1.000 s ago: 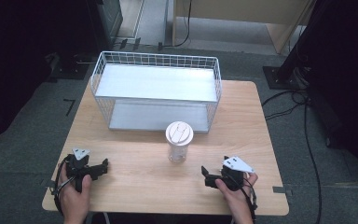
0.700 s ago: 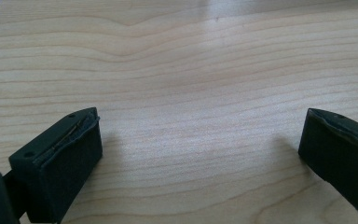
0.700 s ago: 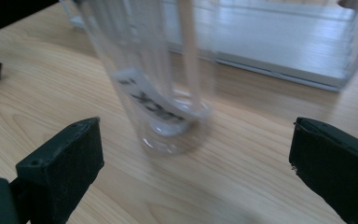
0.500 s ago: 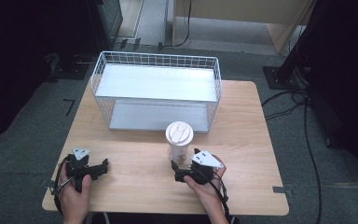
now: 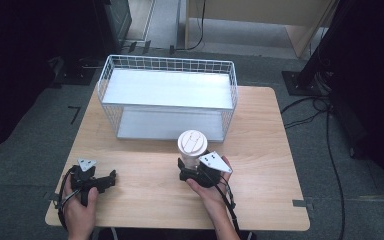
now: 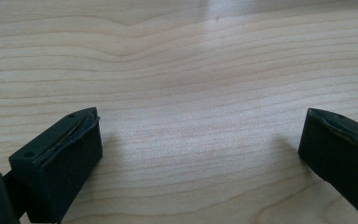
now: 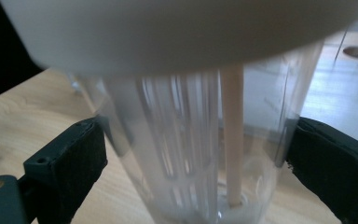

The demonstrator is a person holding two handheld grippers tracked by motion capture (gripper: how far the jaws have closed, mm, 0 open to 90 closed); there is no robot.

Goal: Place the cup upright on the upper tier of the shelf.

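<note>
Dark floor and cables surrounded a light wooden table [image 5: 260, 200], where a white wire basket [image 5: 167, 97] with a flat shelf stood at the far half. From the high view, a clear plastic cup [image 5: 192, 150] with a white lid stood upright just in front of the basket, near the table's middle. The right gripper [image 5: 186, 170] sat against the cup's near side, while the left gripper [image 5: 111, 178] rested well apart at the near left corner. The right gripper view [image 7: 193, 154] revealed what the high view could not: the cup's ribbed transparent wall, a pale straw [image 7: 233, 140] standing inside, and one black jaw on either side of the cup, whether pressing or only close I could not tell. The left gripper view [image 6: 200, 144] showed its jaws spread wide over bare wood. Half a second earlier the right gripper was lower and to the left of the cup; it had since closed in around it. The left had not moved.
</note>
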